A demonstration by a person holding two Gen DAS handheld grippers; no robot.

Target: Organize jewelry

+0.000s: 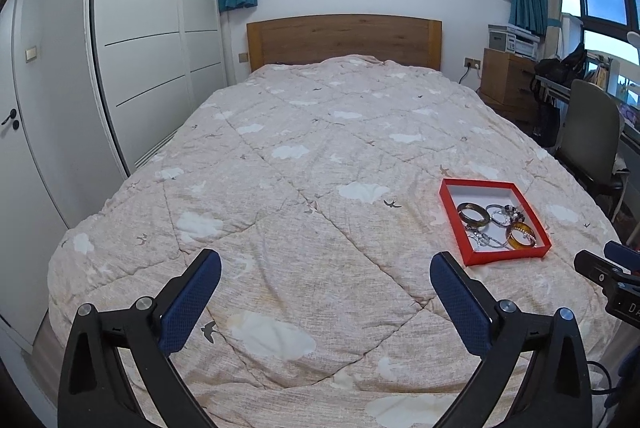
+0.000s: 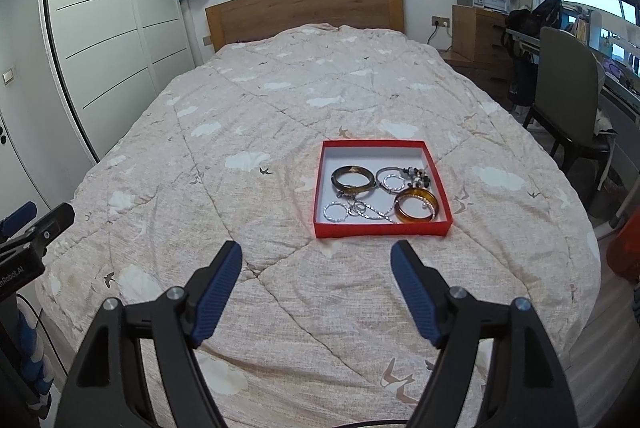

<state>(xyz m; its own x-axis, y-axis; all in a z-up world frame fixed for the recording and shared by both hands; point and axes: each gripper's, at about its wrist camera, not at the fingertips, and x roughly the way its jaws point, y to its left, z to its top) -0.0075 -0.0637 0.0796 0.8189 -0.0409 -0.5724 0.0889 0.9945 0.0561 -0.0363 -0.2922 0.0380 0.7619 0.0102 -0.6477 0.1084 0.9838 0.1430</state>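
A shallow red box (image 2: 382,229) (image 1: 505,257) with a white floor lies on the bed quilt. Inside it are a dark bangle (image 2: 353,180) (image 1: 474,215), an amber bangle (image 2: 416,210) (image 1: 520,235), silver rings and chains (image 2: 360,210), and a beaded piece (image 2: 418,177). My right gripper (image 2: 317,252) hovers open just in front of the box with nothing between its fingers. My left gripper (image 1: 326,262) stands wide open over bare quilt, to the left of the box, holding nothing. The right gripper's body shows at the right edge of the left wrist view (image 1: 612,278).
The quilt (image 2: 280,108) covers the whole bed up to a wooden headboard (image 2: 304,8). A white wardrobe (image 1: 140,28) stands left of the bed. A chair (image 2: 568,76), a desk and a wooden cabinet (image 2: 476,28) stand on the right.
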